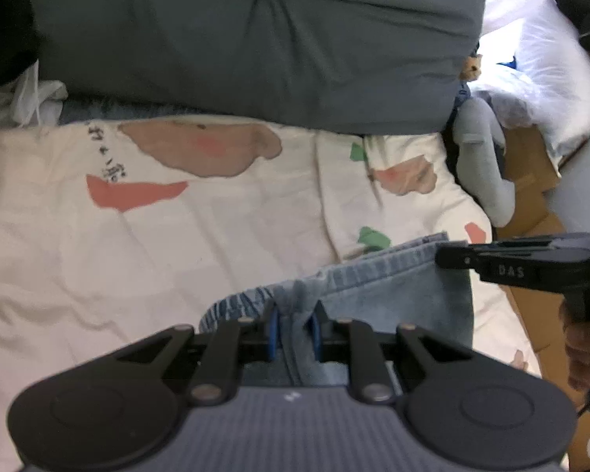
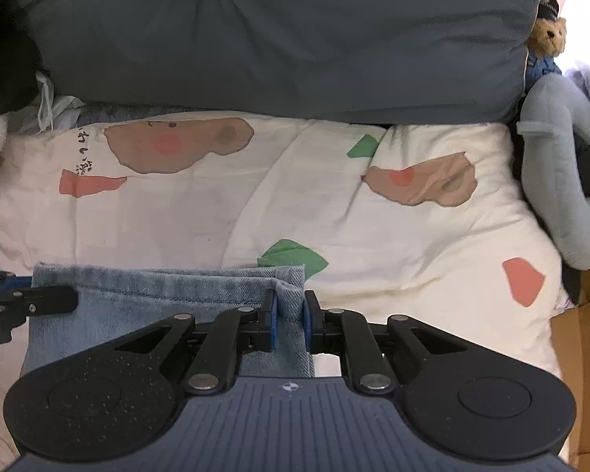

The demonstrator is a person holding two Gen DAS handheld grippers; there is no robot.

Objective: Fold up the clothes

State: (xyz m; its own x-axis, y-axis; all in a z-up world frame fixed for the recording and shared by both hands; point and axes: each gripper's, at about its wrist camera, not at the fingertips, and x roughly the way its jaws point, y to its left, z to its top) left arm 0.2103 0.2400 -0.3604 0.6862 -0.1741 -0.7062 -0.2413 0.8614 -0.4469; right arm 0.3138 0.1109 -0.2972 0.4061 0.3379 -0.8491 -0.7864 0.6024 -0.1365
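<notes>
— Lying on the cream quilt with bear prints (image 2: 279, 204), the faded blue denim garment (image 2: 157, 306) is clamped at each end by the left gripper (image 1: 294, 328) and right gripper (image 2: 289, 316).

— Around it?

— A dark grey pillow (image 2: 279, 39) behind; a grey plush toy (image 2: 558, 181) at right.

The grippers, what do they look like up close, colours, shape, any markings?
Both match: the left gripper and the right gripper have black scissor-like linkage arms with silver rivets, round black discs at each side, blue finger pads, and a ribbed grey-blue body. Seen from the left wrist view, the right gripper's side carries pale lettering reading DAS.
</notes>
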